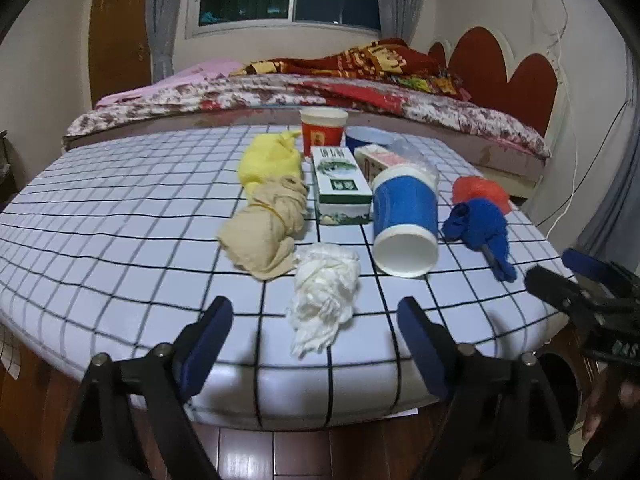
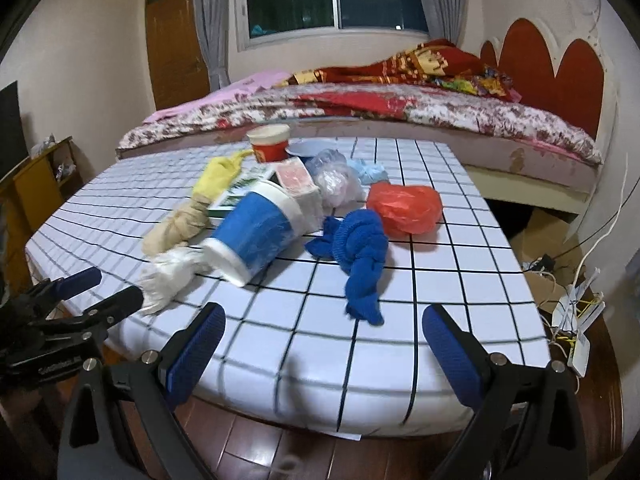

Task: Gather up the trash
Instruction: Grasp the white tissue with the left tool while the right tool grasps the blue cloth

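Trash lies in a cluster on the checked tablecloth [image 1: 120,220]. A crumpled white tissue [image 1: 324,300] sits at the near edge, between the fingers of my open left gripper [image 1: 315,312], which do not touch it. Behind it are a beige cloth [image 1: 264,228], a yellow cloth [image 1: 268,156], a green box [image 1: 340,184], a tipped blue paper cup [image 1: 404,216] and an upright red cup [image 1: 323,128]. My right gripper [image 2: 324,314] is open and empty, just short of a knotted blue cloth [image 2: 360,256]. A red plastic bag [image 2: 404,208] and a clear bag [image 2: 334,178] lie beyond.
A bed [image 1: 360,96] with a flowered cover runs along the table's far side. Cables and a power strip [image 2: 572,320] lie on the wooden floor to the right. A low wooden shelf [image 2: 36,184] stands at the left. A hand [image 1: 600,412] shows under the right gripper [image 1: 560,280].
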The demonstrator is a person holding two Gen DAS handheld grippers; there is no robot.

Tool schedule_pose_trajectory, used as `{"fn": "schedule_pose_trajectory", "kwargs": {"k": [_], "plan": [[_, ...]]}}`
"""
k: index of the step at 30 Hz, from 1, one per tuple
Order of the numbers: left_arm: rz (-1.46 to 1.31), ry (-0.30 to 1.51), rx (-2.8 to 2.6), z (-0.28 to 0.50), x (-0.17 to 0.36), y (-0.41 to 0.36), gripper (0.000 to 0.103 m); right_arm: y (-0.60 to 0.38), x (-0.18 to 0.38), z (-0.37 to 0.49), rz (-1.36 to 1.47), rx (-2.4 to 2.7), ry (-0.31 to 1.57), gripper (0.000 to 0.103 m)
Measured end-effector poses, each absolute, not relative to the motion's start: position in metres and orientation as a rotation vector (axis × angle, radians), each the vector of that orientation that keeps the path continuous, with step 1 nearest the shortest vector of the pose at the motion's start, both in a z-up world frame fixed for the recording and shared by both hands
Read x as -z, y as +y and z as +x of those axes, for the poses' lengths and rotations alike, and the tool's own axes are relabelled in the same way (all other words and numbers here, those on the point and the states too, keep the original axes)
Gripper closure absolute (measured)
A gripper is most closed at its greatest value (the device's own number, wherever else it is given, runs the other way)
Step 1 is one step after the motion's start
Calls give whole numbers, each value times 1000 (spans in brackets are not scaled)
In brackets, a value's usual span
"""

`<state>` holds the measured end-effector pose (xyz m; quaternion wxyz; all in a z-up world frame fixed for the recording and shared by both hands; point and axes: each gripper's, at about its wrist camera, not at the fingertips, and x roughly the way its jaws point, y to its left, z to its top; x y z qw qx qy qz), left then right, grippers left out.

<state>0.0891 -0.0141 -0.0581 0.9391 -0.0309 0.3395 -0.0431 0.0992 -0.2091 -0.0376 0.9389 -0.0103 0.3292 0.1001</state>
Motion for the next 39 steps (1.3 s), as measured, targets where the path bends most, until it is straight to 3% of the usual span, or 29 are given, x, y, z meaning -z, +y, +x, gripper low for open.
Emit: {"fn": "schedule_pose_trajectory", "kwargs": {"k": [5,9,13,14,15,16,39], "plan": [[-60,745,117,106,72,-18,43,-211,55,138,-35,-177,725,21],[-58,760,127,112,78,-22,51,-208,59,157,-51,-175,726,26],[-34,756,139,116,79,-26,66,-203,68,169,-73,-193,758,55],[-32,753,144,117,78,-26,68,-202,70,171,-76,-200,764,75],[-30,750,149,118,78,-25,69,-202,72,172,-74,-217,772,88],[-29,744,156,116,76,-25,70,-202,73,171,-67,-231,772,95],[-32,612,212,73,29,-30,70,-218,13,78,-18,-277,584,96]]}}
